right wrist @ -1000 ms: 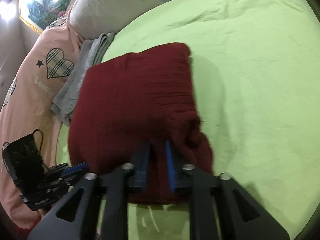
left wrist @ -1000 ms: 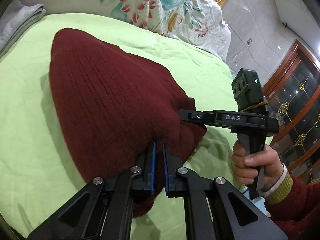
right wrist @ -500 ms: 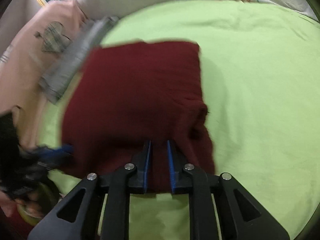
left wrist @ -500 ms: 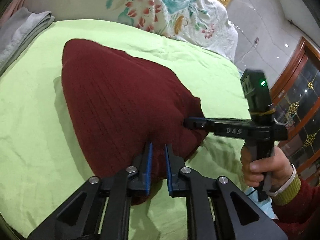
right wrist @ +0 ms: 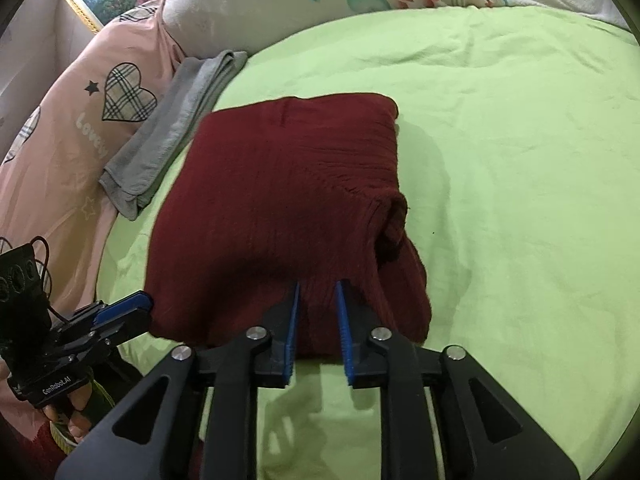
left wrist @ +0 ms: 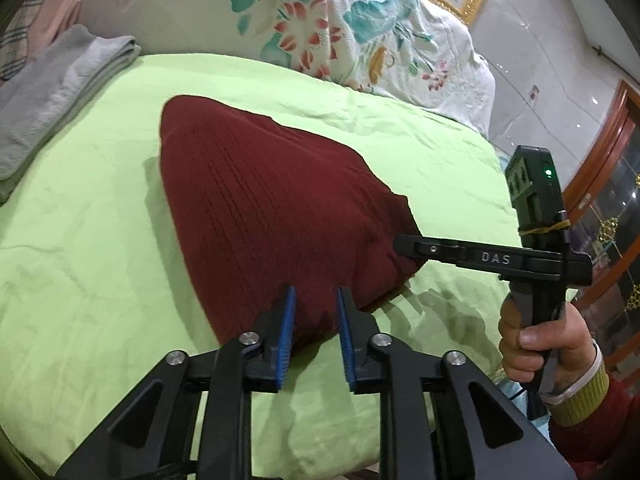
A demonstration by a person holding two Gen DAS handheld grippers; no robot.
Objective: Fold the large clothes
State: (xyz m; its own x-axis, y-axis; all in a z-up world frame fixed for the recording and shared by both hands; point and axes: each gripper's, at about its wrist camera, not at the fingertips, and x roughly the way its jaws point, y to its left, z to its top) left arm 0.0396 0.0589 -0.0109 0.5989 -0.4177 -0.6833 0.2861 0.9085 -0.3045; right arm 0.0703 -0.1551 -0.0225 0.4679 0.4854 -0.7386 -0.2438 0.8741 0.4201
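Folded sweater point(left wrist: 276, 216) lies on the green sheet point(left wrist: 80, 280), its near edge right ahead of both claws. Left claw point(left wrist: 314, 332): jaws just opened, parted, blue pads clear of the knit, nothing held. Right claw point(right wrist: 318, 328): the same, jaws just opened, empty (sweater's near hem shows between the pads, not pinched). Grey cloth point(right wrist: 176, 128) lies left of the sweater, against a pink quilt point(right wrist: 80, 120). Floral pillow point(left wrist: 340, 28) beyond. Nothing stands between the claws and the sweater.

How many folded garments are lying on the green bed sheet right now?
2: the dark red knitted sweater mid-sheet, just ahead of both grippers, and the folded grey garment at the sheet's edge beside the pink bedding. Others may be out of view.
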